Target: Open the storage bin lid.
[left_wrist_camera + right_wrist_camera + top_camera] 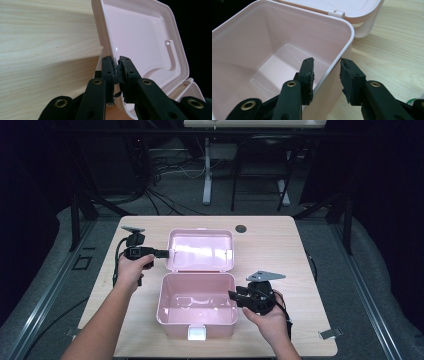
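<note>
While the left gripper (117, 62) clamps its frayed black pads on the left rim of the raised lid (201, 249), the right gripper (326, 72) straddles the right wall of the box (197, 306): one pad inside, one outside, a visible gap on each side, so the jaws stand open around the wall without pressing it. Box and lid are glossy pale pink plastic, rectangular with rounded corners, joined by a hinge at the far edge of the box. A white latch (197, 334) sits on the near wall. Both rest centrally on a light wood-grain table (280, 250) with rounded corners
</note>
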Demonstrator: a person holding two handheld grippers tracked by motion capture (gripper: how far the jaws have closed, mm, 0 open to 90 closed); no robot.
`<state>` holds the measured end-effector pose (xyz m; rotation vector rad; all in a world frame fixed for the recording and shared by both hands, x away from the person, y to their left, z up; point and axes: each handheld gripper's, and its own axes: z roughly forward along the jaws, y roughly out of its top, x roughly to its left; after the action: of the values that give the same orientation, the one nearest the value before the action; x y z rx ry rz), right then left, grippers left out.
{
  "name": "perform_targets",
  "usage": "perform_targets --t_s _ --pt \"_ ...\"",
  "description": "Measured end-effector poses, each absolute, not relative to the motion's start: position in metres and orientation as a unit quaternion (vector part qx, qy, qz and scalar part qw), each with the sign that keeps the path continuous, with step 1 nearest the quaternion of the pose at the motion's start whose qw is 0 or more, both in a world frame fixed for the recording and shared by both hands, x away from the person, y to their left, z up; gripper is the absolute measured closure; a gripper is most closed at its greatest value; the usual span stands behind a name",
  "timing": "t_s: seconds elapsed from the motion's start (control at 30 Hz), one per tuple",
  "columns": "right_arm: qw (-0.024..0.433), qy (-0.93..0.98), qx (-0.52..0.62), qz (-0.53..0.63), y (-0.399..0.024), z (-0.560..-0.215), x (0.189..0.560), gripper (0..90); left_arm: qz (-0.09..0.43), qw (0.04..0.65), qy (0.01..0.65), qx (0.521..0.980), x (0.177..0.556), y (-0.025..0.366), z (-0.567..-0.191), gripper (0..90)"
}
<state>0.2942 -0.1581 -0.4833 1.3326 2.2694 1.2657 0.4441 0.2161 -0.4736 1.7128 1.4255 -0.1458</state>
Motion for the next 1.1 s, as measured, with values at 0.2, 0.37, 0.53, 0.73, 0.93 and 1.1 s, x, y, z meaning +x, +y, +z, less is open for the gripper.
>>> perform_targets --t_s 0.2,0.37,0.53,0.73,0.93,1.1 --pt "0.111 0.771 0.455 0.432 -0.1582 -0.4835 0.2941 63.8 -0.041 0.425 0.568 0.704 0.4437 0.2147 -0.478 85.4" --pt "0.111 0.772 0.456 0.43 -0.1578 -0.4831 0.2935 63.9 -0.039 0.425 0.566 0.705 0.4432 0.215 -0.4771 86.2" --pt "0.112 0.772 0.456 0.429 -0.1573 -0.4829 0.2932 63.9 -0.038 0.425 0.567 0.705 0.4432 0.2144 -0.4772 86.2" --pt "0.11 0.771 0.457 0.43 -0.1573 -0.4828 0.2932 63.8 -0.038 0.425 0.566 0.705 0.443 0.2144 -0.477 86.1" --pt "0.112 0.77 0.456 0.432 -0.1586 -0.482 0.2934 63.7 -0.029 0.42 0.561 0.713 0.4407 0.2121 -0.4763 83.3" --pt "0.113 0.768 0.459 0.433 -0.1596 -0.4808 0.2934 62.5 -0.028 0.426 0.558 0.711 0.4371 0.2111 -0.4749 77.4"
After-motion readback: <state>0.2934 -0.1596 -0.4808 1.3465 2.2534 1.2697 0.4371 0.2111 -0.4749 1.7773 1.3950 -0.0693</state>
